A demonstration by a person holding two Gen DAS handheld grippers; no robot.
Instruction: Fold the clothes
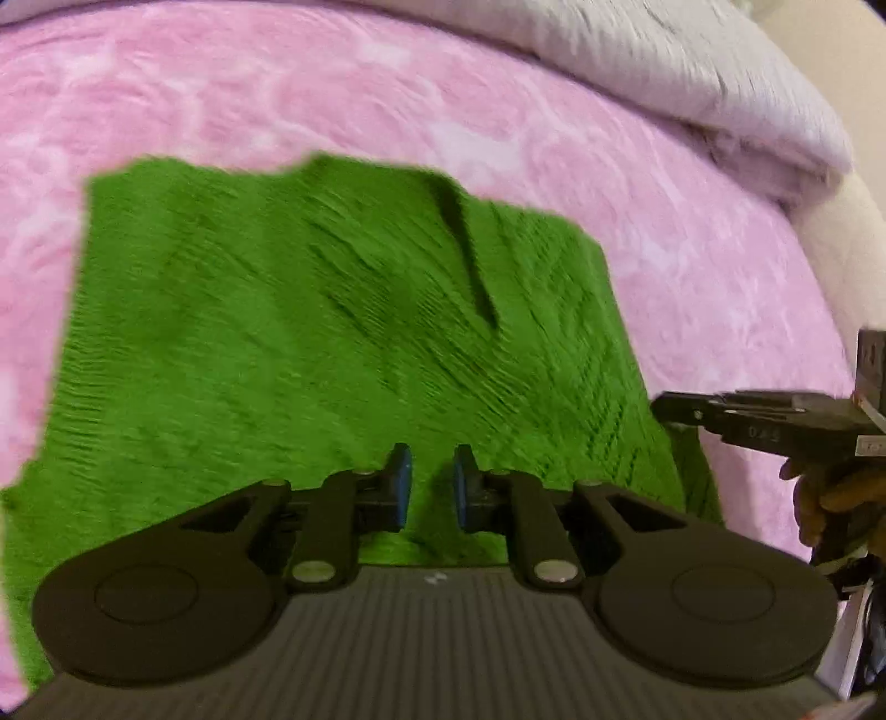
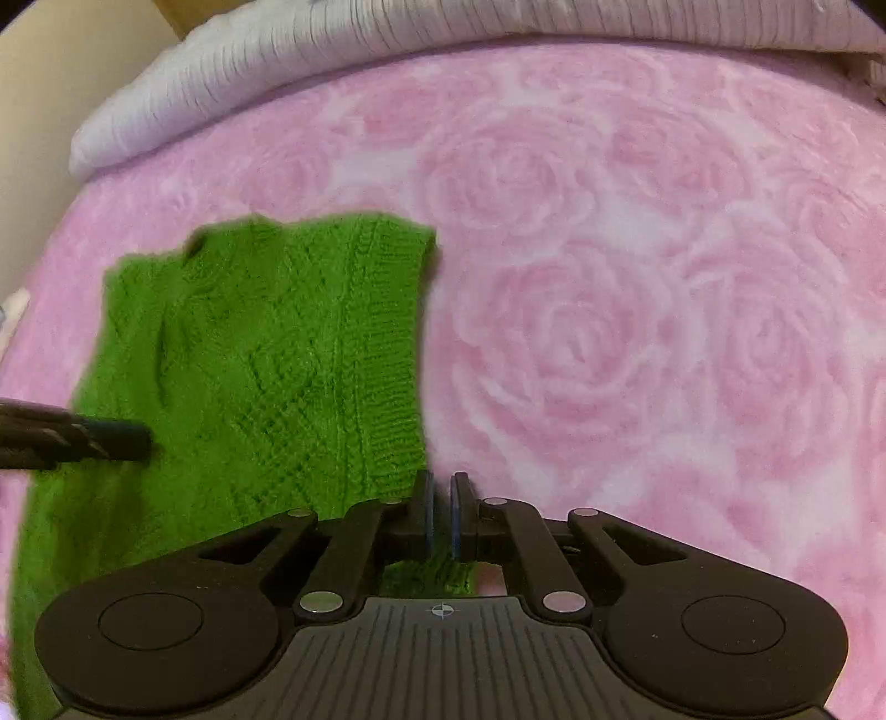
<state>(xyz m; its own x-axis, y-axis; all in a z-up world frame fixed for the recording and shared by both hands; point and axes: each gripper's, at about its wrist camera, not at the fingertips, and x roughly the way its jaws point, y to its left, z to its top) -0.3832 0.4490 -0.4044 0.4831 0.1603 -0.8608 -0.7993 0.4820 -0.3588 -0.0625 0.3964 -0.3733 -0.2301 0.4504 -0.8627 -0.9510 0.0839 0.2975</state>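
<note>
Right claw (image 2: 441,512) (closed) at green sweater (image 2: 266,354), lengthwise toward pillows.

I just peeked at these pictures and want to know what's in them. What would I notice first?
A bright green knitted sweater jumps out first, lying flat in the middle of a fluffy pink blanket with a rose pattern. A pale grey quilted cover is bunched along the bed's far edge. The right gripper sits at the sweater's near right corner with its fingers almost together, and the left gripper is above the green knit.

No readable text — faint marks on right tongs (image 1: 664,407) body blurred, illegible.
</note>
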